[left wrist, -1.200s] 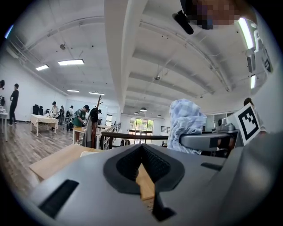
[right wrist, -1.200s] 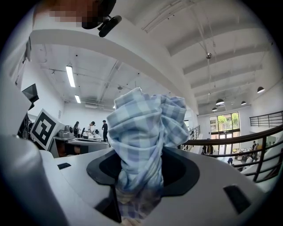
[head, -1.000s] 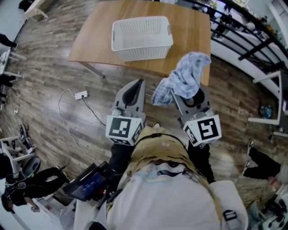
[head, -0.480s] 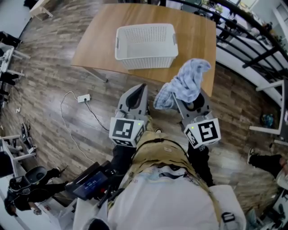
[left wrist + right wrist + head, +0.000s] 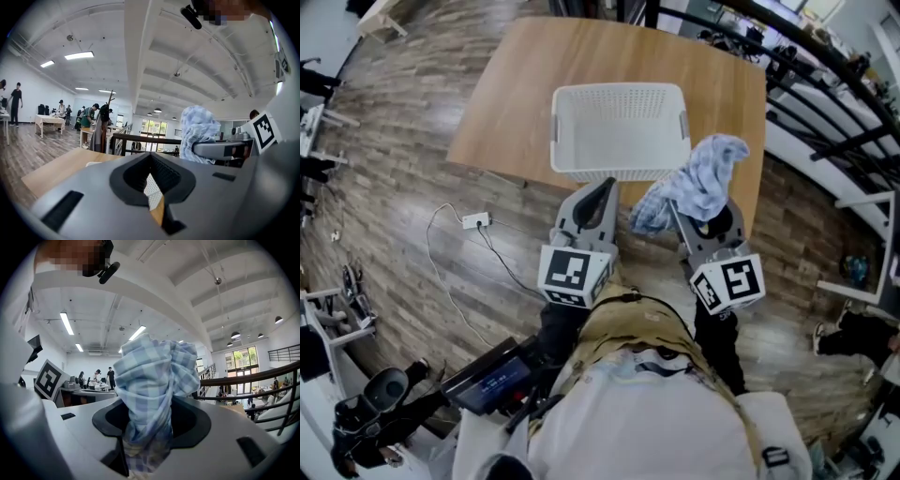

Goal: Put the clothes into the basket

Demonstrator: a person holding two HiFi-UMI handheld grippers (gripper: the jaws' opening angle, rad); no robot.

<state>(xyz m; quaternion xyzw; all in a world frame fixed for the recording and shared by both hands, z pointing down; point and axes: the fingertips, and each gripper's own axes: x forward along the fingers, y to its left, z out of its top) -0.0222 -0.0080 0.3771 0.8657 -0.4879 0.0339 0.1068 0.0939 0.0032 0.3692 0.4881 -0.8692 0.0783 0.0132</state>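
Note:
A white mesh basket (image 5: 619, 91) stands on the wooden table (image 5: 520, 89), just beyond both grippers. My right gripper (image 5: 692, 212) is shut on a bunched blue-and-white checked cloth (image 5: 698, 180), which stands up out of the jaws and droops to the left, close to the basket's near right corner. In the right gripper view the cloth (image 5: 154, 380) fills the gap between the jaws of that gripper (image 5: 146, 442). My left gripper (image 5: 605, 187) is shut and holds nothing; its tip reaches the basket's near wall. The left gripper view shows the cloth (image 5: 199, 132) at the right.
A power strip (image 5: 475, 221) with its cable lies on the plank floor left of me. Black railings (image 5: 825, 70) run past the table's right side. A device with a screen (image 5: 492, 380) sits at lower left. A person's legs (image 5: 853, 333) show at the right edge.
The table and basket have come closer to both grippers, and the basket now sits right at their tips. The right gripper still grips the cloth; the left stays shut.

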